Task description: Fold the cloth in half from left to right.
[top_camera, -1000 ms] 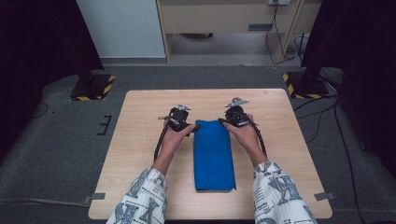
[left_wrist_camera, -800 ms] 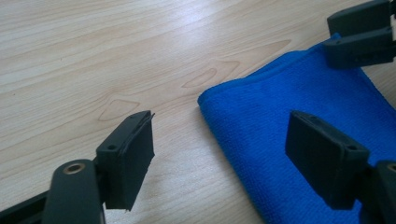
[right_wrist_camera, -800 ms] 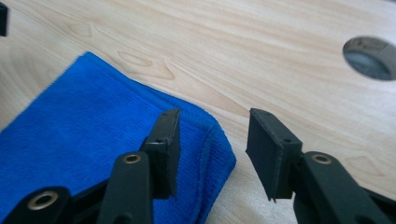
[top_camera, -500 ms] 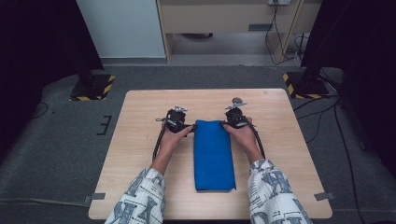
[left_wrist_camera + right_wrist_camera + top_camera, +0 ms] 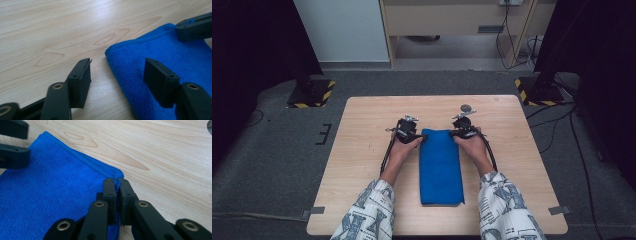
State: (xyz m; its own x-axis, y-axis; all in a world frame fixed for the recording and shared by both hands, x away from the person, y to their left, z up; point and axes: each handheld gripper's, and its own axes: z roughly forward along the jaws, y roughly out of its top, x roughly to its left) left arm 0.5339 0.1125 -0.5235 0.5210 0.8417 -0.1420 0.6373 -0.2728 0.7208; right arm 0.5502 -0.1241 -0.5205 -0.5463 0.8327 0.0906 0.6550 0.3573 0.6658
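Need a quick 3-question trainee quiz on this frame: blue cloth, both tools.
1. True or false: the right tool is shut on a far corner of the folded blue cloth.
2. The left tool, whose jaws have just been closing, stands how? A: clamped on the cloth. B: jaws apart, straddling the cloth's corner. C: lifted well above the wooden table.
3. Fill in: the small round grey disc lies beyond the ___ tool.

Key: 1 true; 2 B; 3 right.
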